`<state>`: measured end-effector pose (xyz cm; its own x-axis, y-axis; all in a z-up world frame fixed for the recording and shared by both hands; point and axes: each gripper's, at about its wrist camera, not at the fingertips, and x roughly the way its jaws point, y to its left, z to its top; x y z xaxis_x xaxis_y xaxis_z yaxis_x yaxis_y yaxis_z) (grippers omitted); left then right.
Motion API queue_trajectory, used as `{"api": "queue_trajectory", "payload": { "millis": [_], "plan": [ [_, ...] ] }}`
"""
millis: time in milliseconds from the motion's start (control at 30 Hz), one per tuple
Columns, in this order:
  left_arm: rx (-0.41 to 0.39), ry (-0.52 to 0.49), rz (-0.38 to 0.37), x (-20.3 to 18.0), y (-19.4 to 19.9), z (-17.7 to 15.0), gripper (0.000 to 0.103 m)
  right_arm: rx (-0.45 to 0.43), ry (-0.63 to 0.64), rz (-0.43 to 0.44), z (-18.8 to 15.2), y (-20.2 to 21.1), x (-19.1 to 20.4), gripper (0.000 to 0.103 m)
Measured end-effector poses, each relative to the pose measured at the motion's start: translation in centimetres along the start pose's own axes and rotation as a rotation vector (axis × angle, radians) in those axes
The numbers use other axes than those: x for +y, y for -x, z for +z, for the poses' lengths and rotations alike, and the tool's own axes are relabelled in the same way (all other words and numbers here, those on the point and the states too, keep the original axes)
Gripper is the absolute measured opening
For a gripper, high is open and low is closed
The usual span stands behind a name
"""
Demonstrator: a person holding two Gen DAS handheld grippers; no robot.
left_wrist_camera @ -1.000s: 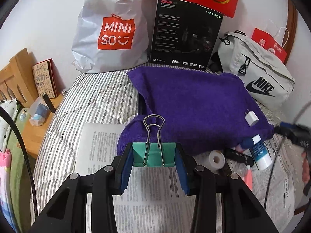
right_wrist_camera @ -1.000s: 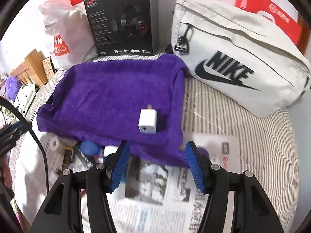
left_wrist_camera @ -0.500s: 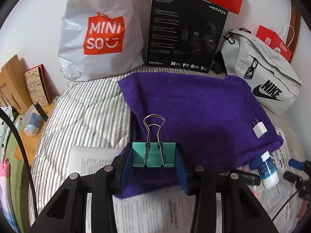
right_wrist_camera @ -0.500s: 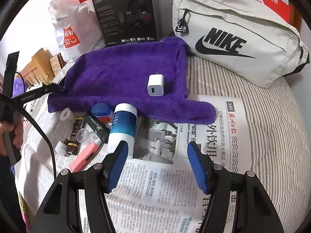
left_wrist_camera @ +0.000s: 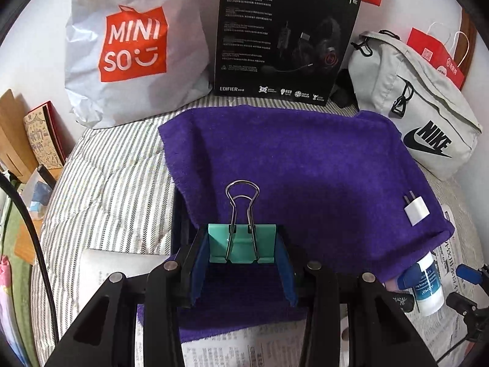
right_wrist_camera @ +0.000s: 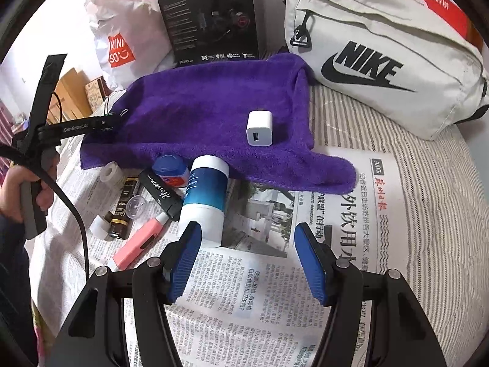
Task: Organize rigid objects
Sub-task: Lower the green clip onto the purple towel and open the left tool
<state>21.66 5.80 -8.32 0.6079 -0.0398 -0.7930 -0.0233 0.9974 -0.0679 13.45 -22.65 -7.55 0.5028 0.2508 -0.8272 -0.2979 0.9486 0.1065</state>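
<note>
- Left hand-held gripper [left_wrist_camera: 242,267]: blue pads set narrow and clamped on the teal body of a binder clip [left_wrist_camera: 242,243]; its wire handles stand up past the fingertips, over the near left part of the purple towel [left_wrist_camera: 290,165]. Whether the clip touches the towel cannot be told.
- In the right wrist view the same left hand-held gripper appears at the left edge, held by a hand [right_wrist_camera: 21,189]; only the wire loops of the clip show there, at the towel's left edge.
- Right hand-held gripper [right_wrist_camera: 247,263]: jaws moderately wide, nothing between the pads, above the newspaper [right_wrist_camera: 244,299] spread on the striped bed [right_wrist_camera: 428,202].
- Blue-and-white bottle [right_wrist_camera: 206,198] lies on the newspaper just ahead of the right hand-held gripper's left pad; its far end meets the towel edge.
- White charger plug [right_wrist_camera: 259,128] lies on the towel near its right side.
- Left of the bottle, a cluster: blue-capped jar [right_wrist_camera: 170,171], black tube [right_wrist_camera: 160,192], pink item [right_wrist_camera: 139,243], small dark bottle [right_wrist_camera: 122,211], white tape roll [right_wrist_camera: 109,172]. Labels mostly unreadable.
- At the back: Miniso bag [left_wrist_camera: 131,46], black headset box [left_wrist_camera: 281,36], grey Nike bag [right_wrist_camera: 382,55]; red bags cut off by the frame.
</note>
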Motion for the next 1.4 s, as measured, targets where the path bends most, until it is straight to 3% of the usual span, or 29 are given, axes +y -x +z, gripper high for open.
{"api": "queue_trajectory", "payload": {
  "millis": [200, 467, 667, 767, 800, 867, 1067, 1400],
  "plan": [
    [0.03, 0.004, -0.007, -0.3, -1.8, 0.2, 0.039, 0.003, 0.003, 0.003, -0.1, 0.2, 0.2, 0.063],
    [0.029, -0.082, 0.075, -1.9, -2.8, 0.1, 0.04, 0.009, -0.002, 0.006, -0.1, 0.3, 0.2, 0.063],
    [0.028, -0.068, 0.072, -1.7, -2.8, 0.1, 0.04, 0.014, -0.034, 0.025, -0.5, 0.4, 0.1, 0.063],
    [0.028, -0.069, 0.08, -1.9, -2.7, 0.0, 0.05, 0.013, -0.05, 0.033, -0.8, 0.5, 0.1, 0.063],
    [0.027, -0.068, 0.049, -2.1, -2.5, -0.1, 0.058, 0.011, -0.056, 0.035, -0.8, 0.6, 0.0, 0.063],
    [0.014, -0.056, 0.025, -2.4, -2.1, -0.4, 0.063, 0.005, -0.072, 0.039, -0.7, 0.6, -0.1, 0.063],
    [-0.005, -0.028, 0.021, -3.0, -0.2, -0.8, 0.064, 0.009, -0.069, 0.048, 0.2, -0.1, 0.6, 0.063],
    [-0.036, -0.067, 0.057, -3.7, 4.1, -3.2, 0.068, 0.035, -0.032, 0.023, 1.7, -4.0, 2.4, 0.062]
  ]
}}
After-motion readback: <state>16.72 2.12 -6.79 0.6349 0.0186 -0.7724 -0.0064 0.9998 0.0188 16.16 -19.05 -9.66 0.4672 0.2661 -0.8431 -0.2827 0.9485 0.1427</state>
